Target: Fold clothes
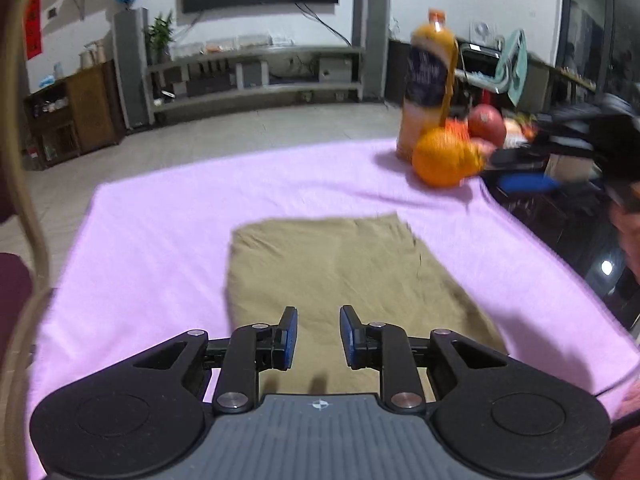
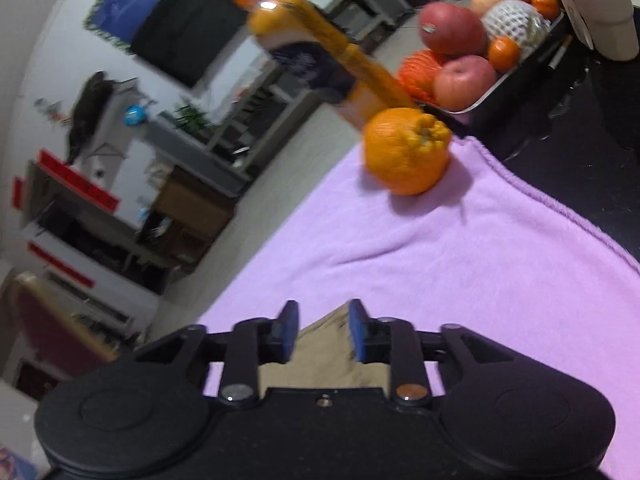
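Lying flat on the lilac fleece blanket [image 1: 160, 240], near the middle and toward the near edge: a folded khaki cloth garment [image 1: 340, 276], a smooth rectangle with its long axis running near to far and its far short edge slanting slightly up to the right. On the left, a wide strip of bare blanket beside the garment's straight left edge, reaching the blanket's left border, with a curved wooden chair back [image 1: 28, 200] beyond it. Above the garment's near end, the black left gripper [image 1: 318, 336], blue-padded jaws parted by a modest gap, nothing between them, the cloth below untouched. Ahead of the garment's far edge, another band of bare blanket up to the floor side. To the right, the garment's long right edge running diagonally toward the near right, with open blanket beyond it up to the hemmed edge against the dark glossy tabletop [image 2: 580, 152]. At the far right corner, well apart from the garment: a knobbly orange citrus fruit [image 2: 406, 150] on the blanket, a tall orange juice bottle with a dark label [image 2: 320, 60] behind it, and a tray of apples and small oranges [image 2: 476, 106] on the dark top. Over the garment's right corner, the black right gripper [image 2: 324, 332], jaws likewise somewhat apart and holding nothing, khaki cloth showing through the gap.
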The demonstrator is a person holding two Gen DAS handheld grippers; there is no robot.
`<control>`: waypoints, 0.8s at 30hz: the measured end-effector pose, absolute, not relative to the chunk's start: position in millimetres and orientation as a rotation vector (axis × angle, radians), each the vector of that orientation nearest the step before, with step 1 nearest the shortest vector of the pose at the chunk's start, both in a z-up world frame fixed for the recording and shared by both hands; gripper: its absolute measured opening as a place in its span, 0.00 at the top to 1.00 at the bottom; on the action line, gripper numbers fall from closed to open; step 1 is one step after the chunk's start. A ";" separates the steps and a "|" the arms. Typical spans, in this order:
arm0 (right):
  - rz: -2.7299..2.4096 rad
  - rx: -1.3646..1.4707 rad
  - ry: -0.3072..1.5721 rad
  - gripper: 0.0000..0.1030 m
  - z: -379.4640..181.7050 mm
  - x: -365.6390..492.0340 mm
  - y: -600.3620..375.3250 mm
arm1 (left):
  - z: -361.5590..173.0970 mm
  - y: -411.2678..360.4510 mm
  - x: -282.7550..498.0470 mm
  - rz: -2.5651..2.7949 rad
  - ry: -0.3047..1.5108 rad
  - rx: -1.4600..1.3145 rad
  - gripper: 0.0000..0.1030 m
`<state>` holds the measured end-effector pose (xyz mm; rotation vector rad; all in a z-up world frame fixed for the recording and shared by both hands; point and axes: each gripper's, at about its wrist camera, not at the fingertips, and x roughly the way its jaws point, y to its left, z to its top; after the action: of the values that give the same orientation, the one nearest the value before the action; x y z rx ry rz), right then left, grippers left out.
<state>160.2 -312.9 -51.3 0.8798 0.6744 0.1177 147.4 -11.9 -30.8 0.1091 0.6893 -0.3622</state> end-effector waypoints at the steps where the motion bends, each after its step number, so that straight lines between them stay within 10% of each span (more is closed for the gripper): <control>1: 0.152 0.877 0.672 0.62 -41.5 144.0 -311.2 | -24.4 -5.6 143.3 -0.360 0.699 0.097 0.73; 9: 0.290 0.945 0.780 0.35 -71.3 107.8 -304.3 | -50.1 53.6 154.2 -0.311 0.872 -0.175 0.56; 24: 0.213 1.103 1.006 0.35 -161.6 122.7 -308.5 | -114.0 75.1 196.9 -0.332 1.035 -0.474 0.46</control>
<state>122.7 -308.5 -161.6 1.1028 1.0062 0.2133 196.9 75.1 -114.0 -0.4737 1.0351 -0.3322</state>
